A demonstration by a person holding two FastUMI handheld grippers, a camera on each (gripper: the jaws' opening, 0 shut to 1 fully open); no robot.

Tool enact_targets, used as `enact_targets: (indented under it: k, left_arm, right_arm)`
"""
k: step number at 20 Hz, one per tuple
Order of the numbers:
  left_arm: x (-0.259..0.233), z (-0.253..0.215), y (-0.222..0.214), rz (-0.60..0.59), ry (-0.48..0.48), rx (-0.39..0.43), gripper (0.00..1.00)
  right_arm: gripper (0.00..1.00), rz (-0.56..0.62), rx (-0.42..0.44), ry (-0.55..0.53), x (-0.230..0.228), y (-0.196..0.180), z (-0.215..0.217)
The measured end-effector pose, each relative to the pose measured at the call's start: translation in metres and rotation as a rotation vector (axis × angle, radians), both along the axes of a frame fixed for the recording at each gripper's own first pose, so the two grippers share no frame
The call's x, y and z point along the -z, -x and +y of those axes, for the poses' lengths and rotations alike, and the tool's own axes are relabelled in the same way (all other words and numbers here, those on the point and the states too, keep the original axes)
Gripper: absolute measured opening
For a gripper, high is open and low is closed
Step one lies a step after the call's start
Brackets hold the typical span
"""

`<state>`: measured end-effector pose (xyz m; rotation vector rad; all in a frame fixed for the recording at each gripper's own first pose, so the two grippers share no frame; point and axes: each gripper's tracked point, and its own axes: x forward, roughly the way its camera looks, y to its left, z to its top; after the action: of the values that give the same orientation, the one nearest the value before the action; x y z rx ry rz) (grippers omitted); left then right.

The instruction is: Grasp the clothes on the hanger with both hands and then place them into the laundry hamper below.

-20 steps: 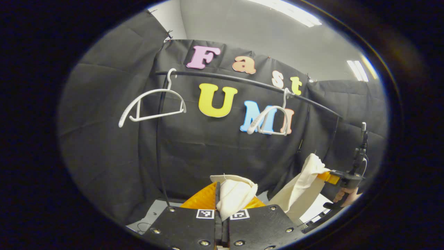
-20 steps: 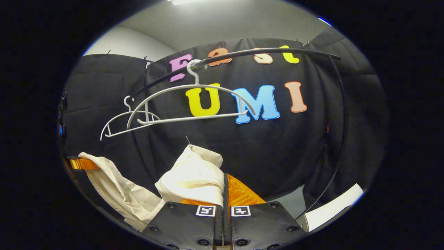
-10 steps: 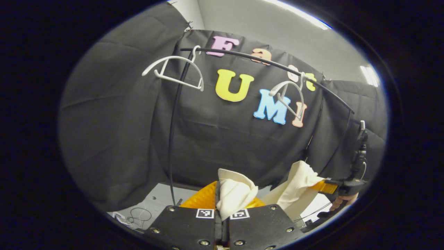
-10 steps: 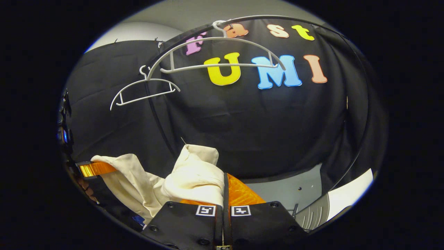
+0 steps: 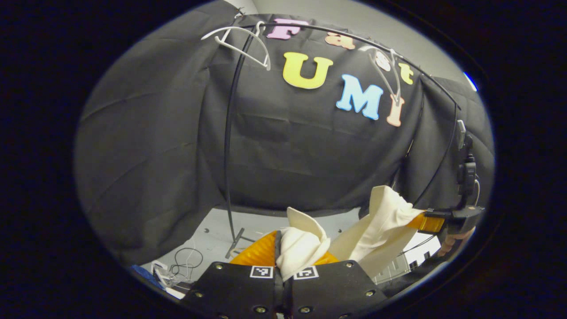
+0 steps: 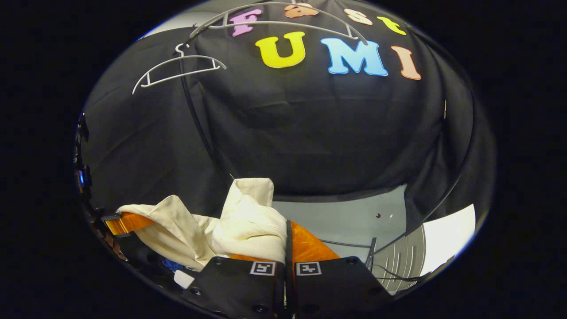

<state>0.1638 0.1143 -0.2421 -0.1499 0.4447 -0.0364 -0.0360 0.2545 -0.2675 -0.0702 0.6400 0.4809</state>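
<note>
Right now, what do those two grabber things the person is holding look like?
Each gripper, left and right, has a black body in two flat plates, side by side, with round screws. Near the front edge of each plate sits a small square black-and-white marker. The jaws stick out ahead with a ribbed surface. In the left gripper view, the other gripper has a black handle and a thin cable trailing from it.

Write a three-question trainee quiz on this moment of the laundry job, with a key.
1. True or false: a shirt hangs on each white hanger.
2. What does the left hand-held gripper clamp? A) cream garment B) hanger C) cable
3. Fill in: the right hand-held gripper is shut on the same ____.

Key: 1 false, both hangers on the rail are bare. 2 A. 3 garment.
</note>
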Motion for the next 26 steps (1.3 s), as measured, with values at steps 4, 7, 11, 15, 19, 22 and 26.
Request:
enact_targets:
  k: [4, 7, 11, 15, 19, 22, 26]
  left_arm:
    - [0.035, 0.007, -0.006, 0.074, -0.020, -0.002, 0.02]
    - [0.053, 0.012, -0.013, 0.106, -0.035, 0.000, 0.03]
    - [0.061, 0.010, -0.014, 0.128, -0.038, -0.001, 0.04]
    - [0.075, 0.012, -0.011, 0.162, -0.051, -0.001, 0.07]
    - [0.106, 0.025, 0.004, 0.220, -0.106, -0.004, 0.16]
    - [0.112, 0.027, 0.017, 0.246, -0.071, -0.021, 0.57]
    - [0.114, 0.038, 0.035, 0.264, -0.059, -0.092, 0.94]
  right_arm:
    - [0.04, 0.038, 0.037, 0.039, 0.029, -0.011, -0.010]
    - [0.07, 0.054, 0.047, 0.071, 0.044, -0.018, -0.007]
    - [0.05, 0.078, 0.054, 0.074, 0.050, -0.020, -0.004]
    - [0.07, 0.112, 0.033, 0.092, 0.060, -0.011, 0.004]
    - [0.39, 0.186, -0.008, 0.101, 0.071, 0.003, 0.012]
    - [0.98, 0.223, -0.053, 0.082, 0.074, 0.013, 0.018]
    - [0.93, 0.174, -0.053, 0.076, 0.049, 0.017, 0.000]
